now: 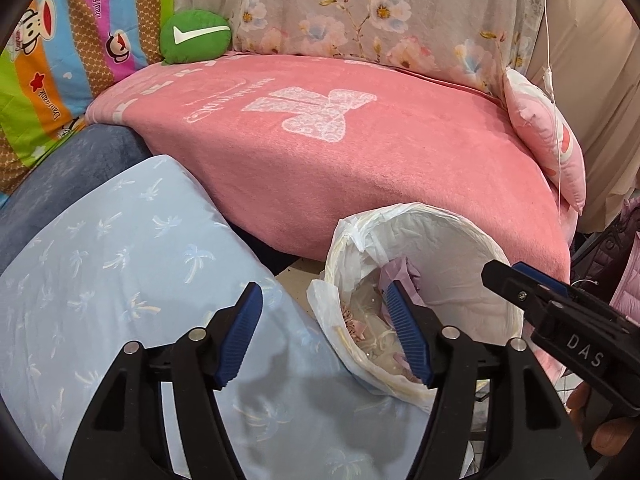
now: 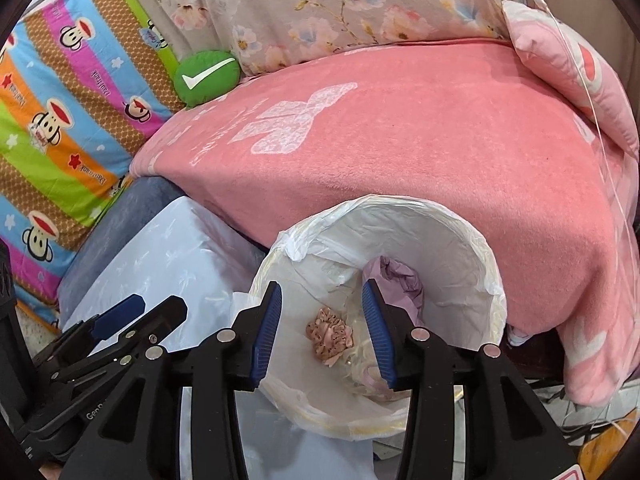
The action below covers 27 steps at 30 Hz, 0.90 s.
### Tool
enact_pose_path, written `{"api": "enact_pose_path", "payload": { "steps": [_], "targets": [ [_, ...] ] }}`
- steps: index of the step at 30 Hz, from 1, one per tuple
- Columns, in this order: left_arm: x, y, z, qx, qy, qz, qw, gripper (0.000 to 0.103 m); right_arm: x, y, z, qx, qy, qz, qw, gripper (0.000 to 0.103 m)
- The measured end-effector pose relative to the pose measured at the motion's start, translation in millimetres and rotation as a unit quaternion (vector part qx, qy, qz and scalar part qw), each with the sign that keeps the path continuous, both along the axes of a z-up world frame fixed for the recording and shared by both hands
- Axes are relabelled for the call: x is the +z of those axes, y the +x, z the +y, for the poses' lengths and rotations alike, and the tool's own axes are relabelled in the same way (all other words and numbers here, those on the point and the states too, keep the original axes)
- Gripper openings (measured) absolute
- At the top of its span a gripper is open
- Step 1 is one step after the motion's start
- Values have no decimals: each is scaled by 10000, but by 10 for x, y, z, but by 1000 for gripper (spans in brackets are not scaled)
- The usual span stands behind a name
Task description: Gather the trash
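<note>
A trash bin with a white plastic liner (image 2: 452,248) stands below the front of the pink-covered seat; it also shows in the left wrist view (image 1: 448,236). Inside lie a pink scrunchie (image 2: 329,337), a crumpled lilac piece (image 2: 402,276) and other scraps. My right gripper (image 2: 320,328) is open and empty, held just above the bin's mouth. My left gripper (image 1: 324,332) is open and empty, over the bin's left rim and the pale blue cushion (image 1: 120,280). The right gripper's fingers (image 1: 532,296) show at the right of the left wrist view.
A pink blanket (image 2: 440,152) covers the seat behind the bin. A green check-mark cushion (image 2: 206,76), a striped monkey-print cloth (image 2: 68,120), a floral cover (image 2: 320,4) and a pink pillow (image 2: 576,60) ring it. A thin white cord (image 2: 608,168) hangs at right.
</note>
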State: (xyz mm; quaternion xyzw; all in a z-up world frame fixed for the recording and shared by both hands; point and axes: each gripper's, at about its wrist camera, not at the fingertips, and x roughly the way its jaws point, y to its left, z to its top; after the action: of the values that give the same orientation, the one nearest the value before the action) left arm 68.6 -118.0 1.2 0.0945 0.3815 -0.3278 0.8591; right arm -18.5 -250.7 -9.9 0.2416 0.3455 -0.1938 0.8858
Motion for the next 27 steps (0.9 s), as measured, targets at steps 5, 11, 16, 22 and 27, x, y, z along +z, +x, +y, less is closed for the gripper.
{"api": "enact_pose_path", "payload": {
  "steps": [5,11,16,22,27],
  "targets": [
    [-5,-87,47,15,45,-18,10000,64,46,-118,73,89,-149,95,9998,42],
    [-20,-186,93,28,118,-47,9999,68,81,-277,172,140,-332,150,9992,48],
    [-34,-267,119,86,196,-105,9997,74,106,-364,250,209,-526,194,9982,55],
    [-35,-334,141,203,247,-174,9993,86,124,-453,318,259,-726,228,9968,60],
    [-50,-388,158,316,290,-208,9989,90,111,-521,299,194,-709,205,9971,64]
  ]
}}
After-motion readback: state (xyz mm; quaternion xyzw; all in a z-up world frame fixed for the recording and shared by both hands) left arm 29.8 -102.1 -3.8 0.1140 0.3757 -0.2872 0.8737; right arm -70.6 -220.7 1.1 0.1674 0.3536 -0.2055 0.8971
